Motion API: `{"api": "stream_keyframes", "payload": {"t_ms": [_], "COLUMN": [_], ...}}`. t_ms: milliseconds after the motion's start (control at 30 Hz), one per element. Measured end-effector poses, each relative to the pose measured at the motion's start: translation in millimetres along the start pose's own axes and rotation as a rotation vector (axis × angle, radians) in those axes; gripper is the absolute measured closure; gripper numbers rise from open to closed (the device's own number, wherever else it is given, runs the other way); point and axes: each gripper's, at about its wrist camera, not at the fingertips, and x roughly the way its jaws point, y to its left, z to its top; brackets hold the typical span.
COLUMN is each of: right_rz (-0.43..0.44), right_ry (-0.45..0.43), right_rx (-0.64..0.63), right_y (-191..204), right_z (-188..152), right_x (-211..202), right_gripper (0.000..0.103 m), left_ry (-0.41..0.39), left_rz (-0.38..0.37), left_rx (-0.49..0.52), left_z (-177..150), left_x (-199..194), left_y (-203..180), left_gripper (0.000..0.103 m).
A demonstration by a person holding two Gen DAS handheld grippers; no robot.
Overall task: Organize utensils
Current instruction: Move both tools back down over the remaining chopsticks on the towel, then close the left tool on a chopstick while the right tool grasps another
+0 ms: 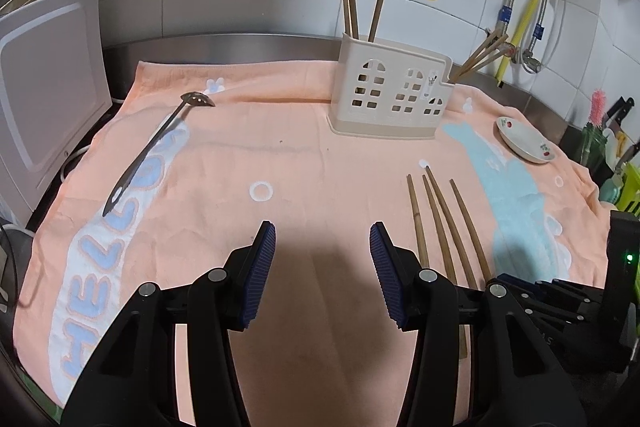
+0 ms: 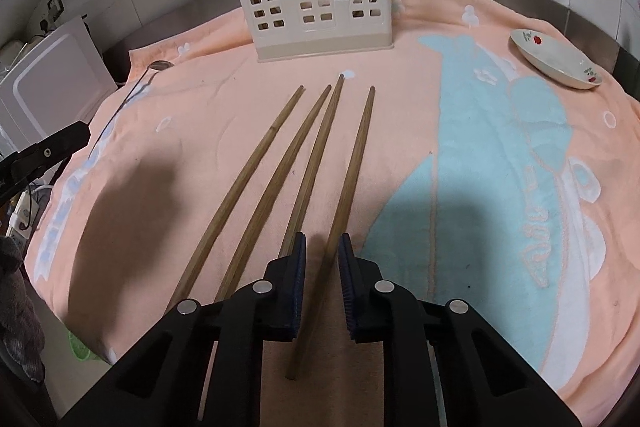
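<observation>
The holder [image 2: 316, 7] is standing at the towel's [image 1: 280, 147] far edge, holding chopsticks in both end compartments. Four chopsticks [image 2: 280, 163] are lying loose; the right gripper [image 2: 322, 251], partly open, is straddling one. The left gripper [image 1: 322, 239] is hovering wide open over bare towel.

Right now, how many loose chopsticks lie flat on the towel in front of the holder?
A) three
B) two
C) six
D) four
D: the right wrist view shows four chopsticks fanned out on the towel before the utensil holder, and the rightmost one runs between the fingers of the right gripper, which are not closed on it.
</observation>
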Motion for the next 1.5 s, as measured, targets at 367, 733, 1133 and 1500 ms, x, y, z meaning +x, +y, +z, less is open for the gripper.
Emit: {"api": "stream_keyframes", "payload": {"t_ms": [367,733,1133,1500], "right_rz": [-0.018,-0.046,-0.023,-0.007], "right_ry": [0.015,0.008,-0.035,-0.113], "right_rx": [0.009,0.011,0.022,-0.002], "right_y": [-0.5,-0.9,-14.4,-27.8], "right_z": [-1.0,-1.6,-3.3,-1.7], "right_x": [8.0,7.2,-7.9,-35.0], "right_gripper": [0.089,0.095,0.096,0.096], "left_ry": [0.014,0.040,0.102,0.172], "left_rz": [-0.006,-0.029,-0.113,-0.196], "left_rx": [-0.003,0.007,0.040,0.078], "left_z": [-3.1,-9.8,-28.6,-48.1], "left_x": [2.6,6.9,16.4,36.3], "left_y": [-2.6,-12.4,-37.7,-69.0], "left_gripper": [0.054,0.054,0.054,0.064]}}
